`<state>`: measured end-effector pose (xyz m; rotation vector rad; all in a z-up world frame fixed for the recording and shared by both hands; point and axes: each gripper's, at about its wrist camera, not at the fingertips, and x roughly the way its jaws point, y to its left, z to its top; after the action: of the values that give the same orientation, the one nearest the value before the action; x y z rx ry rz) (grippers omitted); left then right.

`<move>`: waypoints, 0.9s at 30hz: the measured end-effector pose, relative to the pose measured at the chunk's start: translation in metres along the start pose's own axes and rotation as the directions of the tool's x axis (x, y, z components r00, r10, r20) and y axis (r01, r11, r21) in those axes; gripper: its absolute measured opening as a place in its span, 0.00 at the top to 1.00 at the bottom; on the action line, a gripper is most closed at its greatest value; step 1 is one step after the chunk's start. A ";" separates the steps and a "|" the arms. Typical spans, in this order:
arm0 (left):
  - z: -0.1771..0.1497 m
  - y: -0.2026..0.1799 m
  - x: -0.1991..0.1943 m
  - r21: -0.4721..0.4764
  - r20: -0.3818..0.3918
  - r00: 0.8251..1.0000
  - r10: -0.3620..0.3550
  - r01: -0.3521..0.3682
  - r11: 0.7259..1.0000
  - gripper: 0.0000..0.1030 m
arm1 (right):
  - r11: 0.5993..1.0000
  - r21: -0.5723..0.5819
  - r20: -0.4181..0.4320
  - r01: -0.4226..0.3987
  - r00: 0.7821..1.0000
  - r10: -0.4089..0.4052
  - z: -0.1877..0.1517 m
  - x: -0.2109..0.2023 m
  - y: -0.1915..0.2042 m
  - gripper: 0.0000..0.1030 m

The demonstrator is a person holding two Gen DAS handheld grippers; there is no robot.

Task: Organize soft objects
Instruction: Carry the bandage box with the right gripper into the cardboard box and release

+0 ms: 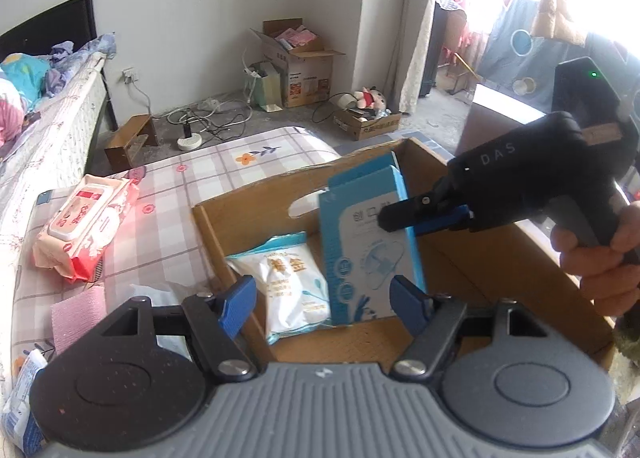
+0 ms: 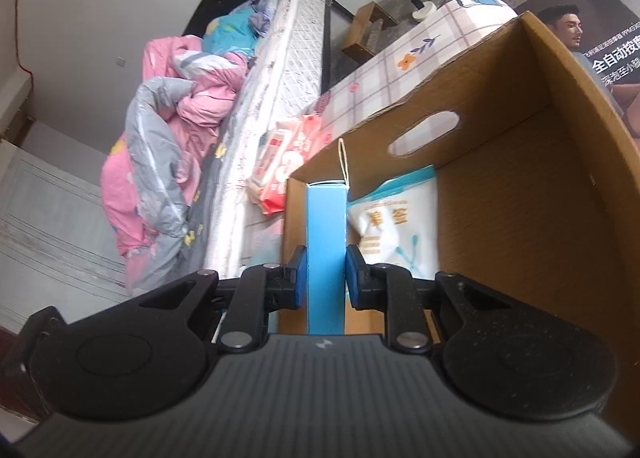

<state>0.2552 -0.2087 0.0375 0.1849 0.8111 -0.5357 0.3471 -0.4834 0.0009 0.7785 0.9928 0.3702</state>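
Note:
An open cardboard box [image 1: 248, 206] sits on a checked mattress. Inside it a white soft pack [image 1: 288, 282] with blue print leans against the left wall. My right gripper [image 1: 394, 223] is shut on a flat blue carton [image 1: 372, 254] and holds it upright inside the box, beside the white pack. In the right wrist view the blue carton's edge [image 2: 325, 226] is pinched in the right gripper [image 2: 326, 278], with the white pack [image 2: 394, 222] just to its right. My left gripper [image 1: 323, 304] hovers open over the near edge of the box, holding nothing.
A red and white wet-wipes pack [image 1: 86, 226] lies on the mattress left of the box, also visible from the right wrist [image 2: 288, 154]. A pink foam sheet [image 1: 78, 316] and another blue-white pack [image 1: 24, 398] lie nearer. A person's hand [image 1: 600, 258] grips the right handle. Bedding is piled on the bed [image 2: 172, 130].

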 end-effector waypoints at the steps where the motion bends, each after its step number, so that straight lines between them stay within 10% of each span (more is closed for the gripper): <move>1: 0.001 0.006 0.000 -0.012 -0.001 1.000 0.008 -0.008 1.000 0.27 | 1.000 -0.001 -0.016 0.018 1.000 -0.018 0.007 0.007 -0.005 0.82; 12: -0.010 0.045 -0.023 -0.073 -0.002 0.998 0.070 -0.070 0.995 0.27 | 0.969 -0.147 -0.197 0.201 0.954 -0.228 0.052 0.094 -0.047 0.79; 27: -0.033 0.054 -0.045 -0.095 0.003 0.996 0.091 -0.090 0.991 0.26 | 0.881 -0.198 0.026 0.430 0.901 -0.434 0.033 0.123 -0.051 0.46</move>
<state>0.2366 -0.1340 0.0449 0.1320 0.8155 -0.4116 0.4359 -0.4572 -0.1007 0.3540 1.0971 0.0848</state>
